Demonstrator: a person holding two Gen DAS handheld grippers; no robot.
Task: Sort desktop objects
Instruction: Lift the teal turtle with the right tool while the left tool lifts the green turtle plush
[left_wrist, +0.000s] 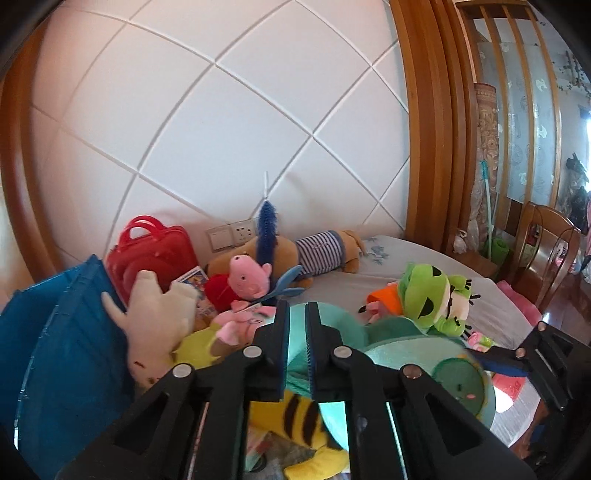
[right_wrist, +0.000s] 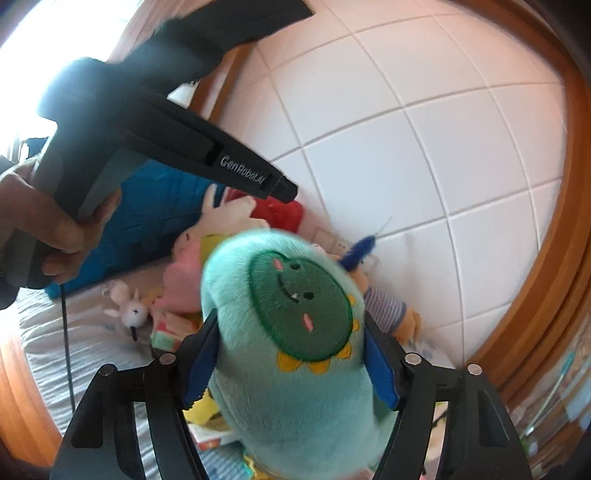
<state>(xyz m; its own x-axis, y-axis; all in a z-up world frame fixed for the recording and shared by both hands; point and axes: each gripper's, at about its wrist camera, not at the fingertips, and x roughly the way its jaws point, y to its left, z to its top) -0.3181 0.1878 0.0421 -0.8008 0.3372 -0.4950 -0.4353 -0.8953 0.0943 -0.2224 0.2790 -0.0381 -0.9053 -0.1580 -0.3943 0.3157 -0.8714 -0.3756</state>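
Two grippers are lifting a teal plush (right_wrist: 295, 332) above a crowded table (left_wrist: 491, 295) of toys.

The right gripper (right_wrist: 291, 358) is squeezing the plush's round body between spread blue pads, while the left gripper (left_wrist: 297, 347) is pinching a thin fold of it, jaws nearly together. That small pinch could be slipping, letting the soft toy sag or twist and knock the pink pig (left_wrist: 247, 277) or green frog (left_wrist: 436, 295). The blue bin (left_wrist: 66, 332) is sitting at the left.
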